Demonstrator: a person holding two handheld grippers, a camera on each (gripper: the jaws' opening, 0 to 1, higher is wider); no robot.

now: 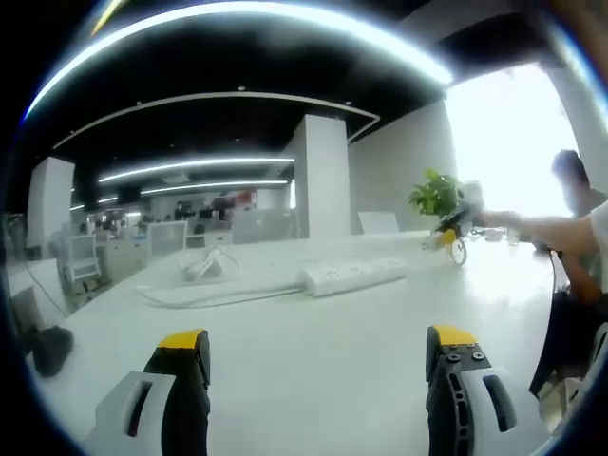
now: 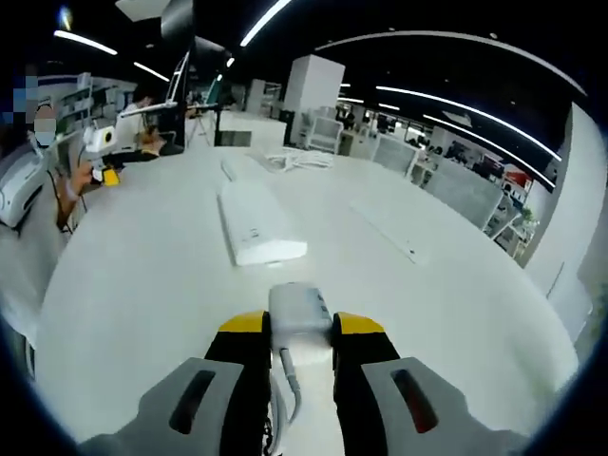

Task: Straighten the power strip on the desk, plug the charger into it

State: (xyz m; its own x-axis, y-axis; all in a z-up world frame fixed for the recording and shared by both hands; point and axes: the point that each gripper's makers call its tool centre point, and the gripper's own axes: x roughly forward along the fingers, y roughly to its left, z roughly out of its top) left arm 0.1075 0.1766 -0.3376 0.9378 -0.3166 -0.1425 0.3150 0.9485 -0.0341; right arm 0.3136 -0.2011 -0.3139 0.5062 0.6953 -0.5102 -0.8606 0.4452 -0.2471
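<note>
White unlabelled charger (image 2: 298, 310), power strip (image 2: 255, 221)

Left gripper (image 1: 318, 356) open above desk (image 1: 313, 380); power strip (image 1: 353, 275) beyond

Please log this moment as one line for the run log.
left gripper: open, above desk | right gripper: shut on charger | power strip: on desk, charger not yet plugged

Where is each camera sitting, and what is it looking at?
Left gripper view: rides the open left gripper, low over the white desk, facing the long white power strip; a person's arm enters at right.
Right gripper view: rides the right gripper, shut on the small white charger, facing the strip's end.
Shared: power strip, desk.
</note>
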